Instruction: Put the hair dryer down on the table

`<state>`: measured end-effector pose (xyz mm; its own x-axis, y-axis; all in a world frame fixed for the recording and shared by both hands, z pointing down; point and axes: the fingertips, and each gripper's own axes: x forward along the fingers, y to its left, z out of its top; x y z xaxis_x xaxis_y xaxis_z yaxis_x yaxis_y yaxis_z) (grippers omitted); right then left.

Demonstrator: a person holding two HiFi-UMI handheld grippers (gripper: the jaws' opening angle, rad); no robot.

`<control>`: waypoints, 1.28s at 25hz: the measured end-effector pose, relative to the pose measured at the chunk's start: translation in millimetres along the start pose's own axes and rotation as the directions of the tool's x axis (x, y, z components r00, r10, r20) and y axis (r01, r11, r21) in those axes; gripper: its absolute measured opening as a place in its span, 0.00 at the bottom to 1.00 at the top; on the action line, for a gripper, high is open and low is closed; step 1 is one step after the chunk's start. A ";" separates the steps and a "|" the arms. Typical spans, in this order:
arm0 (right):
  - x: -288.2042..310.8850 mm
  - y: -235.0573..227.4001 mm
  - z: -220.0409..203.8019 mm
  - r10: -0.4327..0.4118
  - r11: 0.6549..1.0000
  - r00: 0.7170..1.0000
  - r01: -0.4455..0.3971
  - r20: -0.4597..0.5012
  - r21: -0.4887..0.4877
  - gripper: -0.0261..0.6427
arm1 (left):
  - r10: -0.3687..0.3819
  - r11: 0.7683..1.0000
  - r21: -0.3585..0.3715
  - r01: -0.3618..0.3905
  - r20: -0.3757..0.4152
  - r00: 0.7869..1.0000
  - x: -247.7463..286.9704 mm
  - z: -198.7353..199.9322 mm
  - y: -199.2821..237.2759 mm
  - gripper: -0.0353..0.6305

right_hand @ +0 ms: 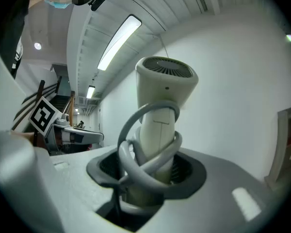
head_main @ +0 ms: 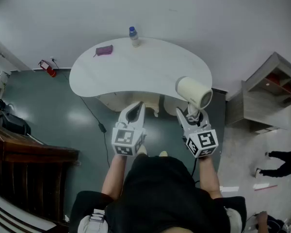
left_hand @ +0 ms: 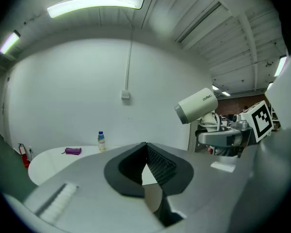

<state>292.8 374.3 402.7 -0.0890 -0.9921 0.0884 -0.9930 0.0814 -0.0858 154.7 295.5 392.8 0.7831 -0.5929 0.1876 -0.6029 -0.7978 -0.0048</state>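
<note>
Fingers [right_hand: 189,174] on dryer [right_hand: 162,91]; bottle [head_main: 134,37], perhaps pouch [head_main: 105,50].

Light is bright and even, falling from long white ceiling strip lamps [left_hand: 94,5] overhead. The white kidney-shaped surface [head_main: 136,67] looks almost washed out and throws a soft shadow onto the glossy grey-green floor [head_main: 58,110], which carries pale reflections. The cream plastic hair dryer [right_hand: 162,96] is lit from above, its handle darker lower down. Both gripper views bend heavily, walls bowing, with black vignette in the corners and a soft nearest foreground. The head view is sharp at its middle.
</note>
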 end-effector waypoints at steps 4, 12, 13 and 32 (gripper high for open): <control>0.2 3.3 1.6 0.008 0.999 1.000 -0.009 0.015 0.037 0.37 | 0.006 1.000 0.000 -0.006 -0.002 1.000 -3.9 -1.8 3.6 0.06; 0.7 7.4 2.2 0.041 0.997 0.999 -0.042 0.011 0.060 0.37 | 0.046 0.999 -0.005 -0.046 -0.001 0.999 -16.8 -6.7 9.6 0.06; 1.2 9.4 1.1 0.050 0.997 0.999 -0.051 0.004 0.057 0.37 | 0.055 0.998 -0.006 -0.055 -0.001 0.998 -19.0 -7.7 10.8 0.06; 85.6 69.4 -9.2 0.202 0.979 0.978 -0.199 -0.062 0.043 0.37 | 0.181 0.982 -0.056 -0.182 -0.024 0.983 -34.1 -20.2 100.1 0.06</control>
<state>215.5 296.0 413.4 -0.2919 -0.9476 0.1302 -0.9511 0.2731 -0.1445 64.6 238.1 405.9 0.6571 -0.7248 0.2072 -0.7430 -0.6691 0.0159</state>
